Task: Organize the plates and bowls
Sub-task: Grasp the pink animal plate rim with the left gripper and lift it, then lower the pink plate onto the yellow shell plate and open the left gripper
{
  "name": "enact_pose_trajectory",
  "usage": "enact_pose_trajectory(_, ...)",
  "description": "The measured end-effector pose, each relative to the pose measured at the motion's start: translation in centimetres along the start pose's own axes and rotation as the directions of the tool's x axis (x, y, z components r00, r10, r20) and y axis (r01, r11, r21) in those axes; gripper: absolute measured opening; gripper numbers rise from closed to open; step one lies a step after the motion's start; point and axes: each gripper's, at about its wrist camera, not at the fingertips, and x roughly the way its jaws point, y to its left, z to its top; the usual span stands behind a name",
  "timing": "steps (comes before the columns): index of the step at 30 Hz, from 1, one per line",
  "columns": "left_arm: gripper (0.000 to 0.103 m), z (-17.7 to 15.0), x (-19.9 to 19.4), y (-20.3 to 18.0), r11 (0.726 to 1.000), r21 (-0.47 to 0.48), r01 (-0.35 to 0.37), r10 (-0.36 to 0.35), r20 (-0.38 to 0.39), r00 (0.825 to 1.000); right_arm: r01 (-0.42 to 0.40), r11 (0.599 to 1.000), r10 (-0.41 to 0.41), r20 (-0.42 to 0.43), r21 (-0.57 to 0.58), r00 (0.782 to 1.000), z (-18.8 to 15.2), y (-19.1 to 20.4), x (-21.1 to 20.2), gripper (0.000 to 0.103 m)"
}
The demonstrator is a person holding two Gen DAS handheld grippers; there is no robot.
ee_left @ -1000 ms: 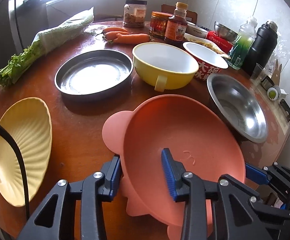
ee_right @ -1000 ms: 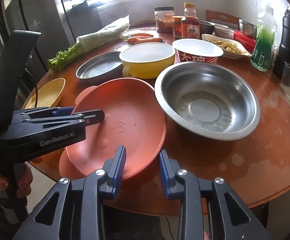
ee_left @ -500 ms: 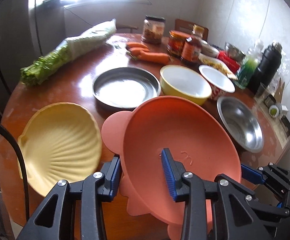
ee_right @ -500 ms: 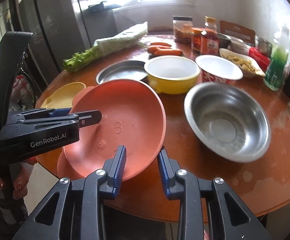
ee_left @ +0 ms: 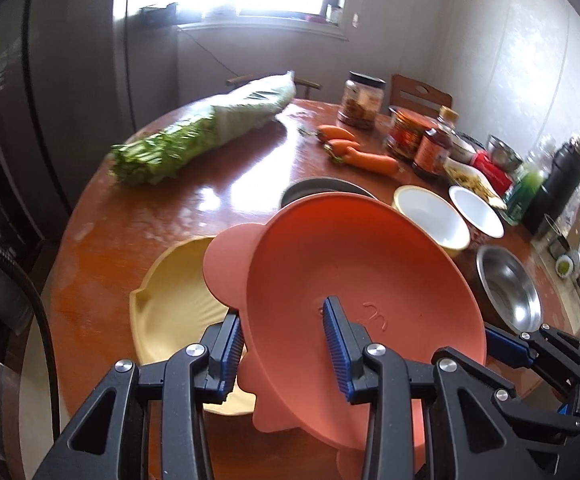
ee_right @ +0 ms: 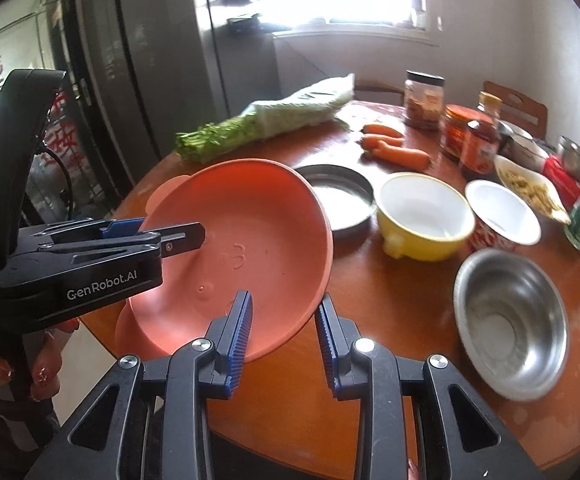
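Holds the orange bowl up off the round wooden table, tilted, with its inside turned toward both cameras. Clamps the left gripper on that bowl's near rim, one blue pad against the inner wall and the other outside, beneath the flat ear-shaped tab. Bites the right gripper onto the same bowl at the far side of the rim from the left one, one pad inside and one outside, so grasps it with both tongs at once. Shows a hand wrapped round the left gripper's handle, below and left of the orange bowl in the right wrist view.

Sees the pale yellow shell-shaped plate lying on the table under the orange bowl's left edge, partly hidden by it in the left wrist view. Has the round steel pan just behind the orange bowl, its near part covered by the raised rim. Has the yellow bowl with the white inside to the right of the orange bowl, past the pan, and the red-and-white paper bowl further right again. Sees the steel bowl, empty, also right of the orange bowl but nearer the table's edge. Finds the carrots and the bagged bundle of greens well behind the orange bowl, with jars and a sauce bottle behind it and to its right
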Motion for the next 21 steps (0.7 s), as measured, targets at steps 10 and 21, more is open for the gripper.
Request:
enact_pose_trajectory(10,0.039,1.0,-0.5,3.2,0.999,-0.019,-0.034,0.034,0.01,0.999,-0.029,0.999,0.029,0.024,-0.032,0.999,2.7,2.5,1.7,0.034)
enact_pose_trajectory(21,0.039,1.7,0.9,6.3,0.996,-0.057,-0.062,0.062,-0.005,0.998,-0.051,0.997,0.051,-0.001,-0.063,0.999,4.3,4.7,4.3,0.035)
